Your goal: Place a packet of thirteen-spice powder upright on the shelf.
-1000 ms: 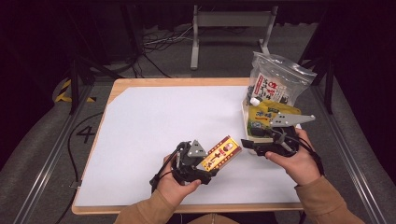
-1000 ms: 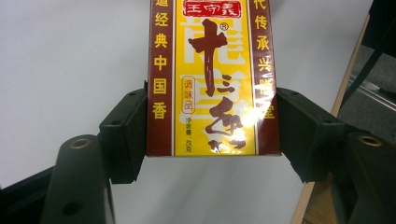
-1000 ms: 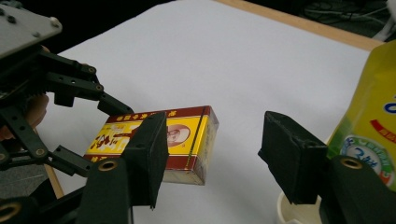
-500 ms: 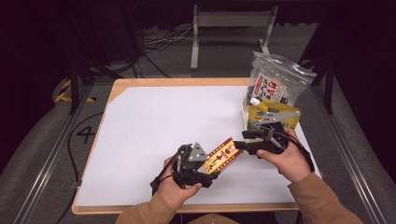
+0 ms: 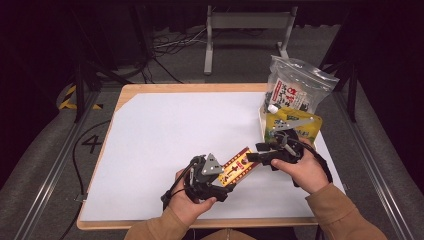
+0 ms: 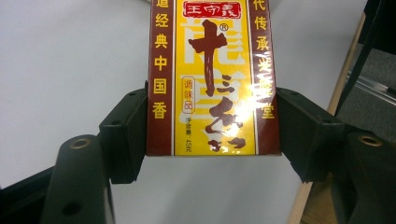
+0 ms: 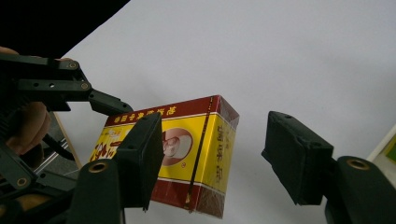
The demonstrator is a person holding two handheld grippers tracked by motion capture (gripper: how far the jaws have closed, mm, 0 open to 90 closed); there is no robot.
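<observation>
Red-and-yellow cardboard sits clamped in my left tongs point(image 6: 205, 140): the seasoning box point(image 5: 237, 166) is pinched across its narrow sides near one end, both pads pressed flat against it, and it hangs just above the white bench point(image 5: 175, 130) with its far end pointing toward my right hand. My right tongs point(image 7: 215, 158) have just been opening and now stand wide, the free end of the box reaching in between the pads with a clear gap on one side; nothing is gripped there yet.

I judge this to be a handover from left to right. To do it well I would bring the right tongs further along the box, so the pads cover a good stretch of the side faces rather than just the corner, and square them to those faces before closing. The left grip should hold firm until the right one bites; only then let go.

Behind my right hand a yellow pouch point(image 5: 295, 122) and a clear bag point(image 5: 295, 90) stand near the bench edge, so I would keep my elbow movements small to avoid tipping them.
</observation>
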